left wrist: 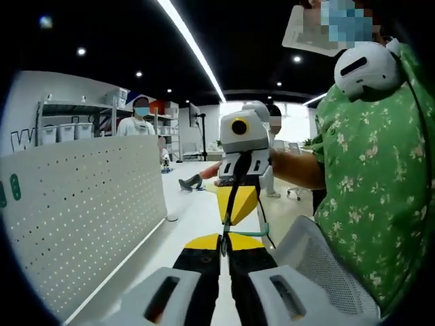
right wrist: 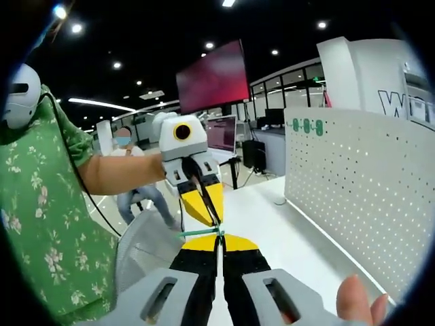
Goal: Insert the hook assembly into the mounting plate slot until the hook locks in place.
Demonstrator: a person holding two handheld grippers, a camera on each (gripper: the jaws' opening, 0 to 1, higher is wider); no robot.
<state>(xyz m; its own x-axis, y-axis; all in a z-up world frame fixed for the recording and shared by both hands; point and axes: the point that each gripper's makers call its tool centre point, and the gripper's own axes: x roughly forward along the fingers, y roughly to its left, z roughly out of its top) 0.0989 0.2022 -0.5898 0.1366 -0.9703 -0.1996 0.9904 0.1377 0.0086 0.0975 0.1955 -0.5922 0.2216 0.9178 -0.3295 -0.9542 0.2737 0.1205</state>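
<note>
Left gripper (left wrist: pixel 223 246) and right gripper (right wrist: pixel 220 242) tip to tip, each clamped on thin green hook assembly (right wrist: pixel 201 233) between them

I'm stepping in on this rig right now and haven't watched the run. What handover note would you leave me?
Left gripper: jaws shut.
Right gripper: jaws shut, tip to tip with the left above the white table.
Thin teal hook piece: sits where the tips meet; I cannot tell which gripper grips it.
White perforated board: stands upright beside the grippers, untouched.
Done: hook piece lifted.
Left: carry it to the board's slot and push until it locks.
</note>
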